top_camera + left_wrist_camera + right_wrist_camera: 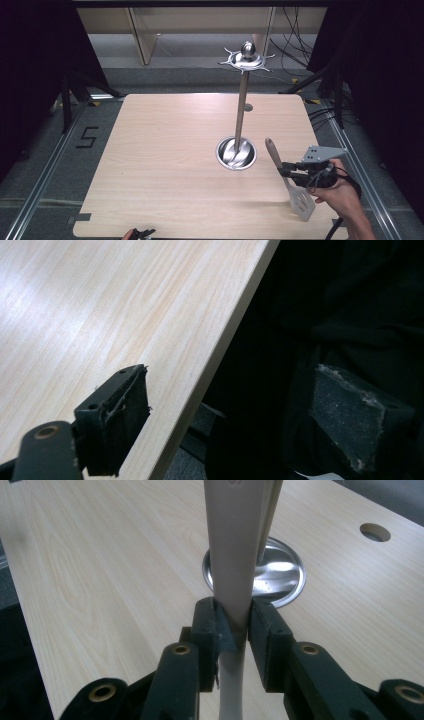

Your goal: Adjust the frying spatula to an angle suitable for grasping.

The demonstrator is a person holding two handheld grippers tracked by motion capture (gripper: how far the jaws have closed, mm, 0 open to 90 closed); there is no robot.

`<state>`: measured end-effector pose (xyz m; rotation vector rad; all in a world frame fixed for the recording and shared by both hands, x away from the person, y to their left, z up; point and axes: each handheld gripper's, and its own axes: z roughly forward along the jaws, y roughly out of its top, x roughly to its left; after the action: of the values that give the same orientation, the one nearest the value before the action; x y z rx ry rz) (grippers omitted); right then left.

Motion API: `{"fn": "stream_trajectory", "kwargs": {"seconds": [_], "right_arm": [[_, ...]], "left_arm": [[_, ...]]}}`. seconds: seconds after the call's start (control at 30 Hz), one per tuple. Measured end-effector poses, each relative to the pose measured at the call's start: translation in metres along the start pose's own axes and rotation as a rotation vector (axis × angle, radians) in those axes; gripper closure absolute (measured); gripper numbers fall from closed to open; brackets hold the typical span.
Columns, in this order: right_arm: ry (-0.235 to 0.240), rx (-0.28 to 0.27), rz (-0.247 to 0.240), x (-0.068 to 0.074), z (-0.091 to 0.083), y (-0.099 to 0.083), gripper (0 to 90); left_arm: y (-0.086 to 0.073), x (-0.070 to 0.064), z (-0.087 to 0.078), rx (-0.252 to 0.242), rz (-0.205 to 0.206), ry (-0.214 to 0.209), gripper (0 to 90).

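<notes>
Wooden table [165, 165]: right claw [286, 170] clamps slotted, pale-handled spatula [292, 187]; left claw [230, 415] wide.

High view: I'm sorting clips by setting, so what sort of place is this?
Probably a lab or recording studio rather than a kitchen: a bare wooden table ringed by black curtains, loose cables on the floor, and a lone utensil stand. The right claw grips a spatula.
</notes>
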<state>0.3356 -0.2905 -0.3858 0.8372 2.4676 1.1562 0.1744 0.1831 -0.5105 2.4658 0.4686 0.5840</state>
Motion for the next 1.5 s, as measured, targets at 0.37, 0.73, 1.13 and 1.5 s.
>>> {"fn": "stream_trajectory", "kwargs": {"seconds": [0.37, 0.73, 1.13, 1.5], "right_arm": [[-0.001, -0.064, 0.023, -0.006, -0.006, 0.001, 74.8], [0.022, -0.133, 0.050, -0.009, -0.013, 0.003, 74.8], [0.025, -0.165, 0.042, -0.007, -0.019, 0.007, 74.8], [0.031, -0.189, 0.042, -0.004, -0.025, 0.013, 74.8]], "left_arm": [[0.000, 0.001, -0.001, -0.008, -0.001, 0.000, 14.9], [0.000, 0.001, -0.001, -0.006, 0.000, -0.011, 14.9], [0.000, 0.000, 0.000, -0.003, 0.001, 0.004, 14.9], [0.000, 0.000, 0.000, -0.002, -0.001, 0.001, 14.9]]}}
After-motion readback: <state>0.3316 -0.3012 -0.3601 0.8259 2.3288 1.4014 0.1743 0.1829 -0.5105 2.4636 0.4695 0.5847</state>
